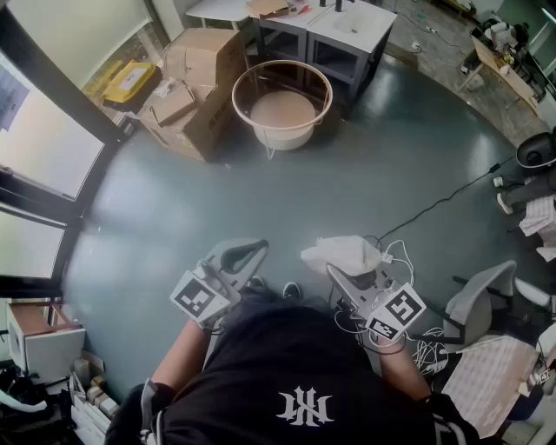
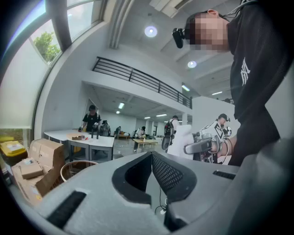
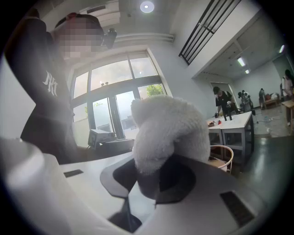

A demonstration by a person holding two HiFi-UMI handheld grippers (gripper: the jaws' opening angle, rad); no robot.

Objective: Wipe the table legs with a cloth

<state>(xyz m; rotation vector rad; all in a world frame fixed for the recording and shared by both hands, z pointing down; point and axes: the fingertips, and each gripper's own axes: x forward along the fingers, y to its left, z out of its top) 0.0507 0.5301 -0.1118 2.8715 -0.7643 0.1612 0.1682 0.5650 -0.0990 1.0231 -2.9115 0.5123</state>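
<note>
Left gripper: your left gripper (image 2: 150, 157) has its jaws pressed together at the tips and grips nothing; you hold it low in front of your body, pointing away from you
Right gripper: your right gripper (image 3: 158, 176) is clamped on the cloth, with its jaws sunk into the underside of the bundle
Cloth: the white cloth (image 1: 340, 254) sits as a soft bunched lump above the right jaws, near the tip of your left gripper but apart from it, over the grey floor (image 1: 261, 200)
Round table: the round table (image 1: 282, 63) with a pale wooden rim stands far ahead of you, well apart from both grippers and from the cloth
Table legs: the table legs (image 1: 268, 149) show only as thin lines below the rim in the head view; the near-left one seems to reach the floor, though it is too thin to be sure
Cardboard boxes: the cardboard boxes (image 1: 195, 87) are stacked just left of the round table, the top one open
White desk: a white desk (image 1: 352, 26) stands beyond the table, to its far right
Office chair: a grey office chair (image 1: 476, 304) is near you on the right
Cable: a black cable (image 1: 443, 202) runs across the floor on your right, from the far right edge toward your right gripper
</note>
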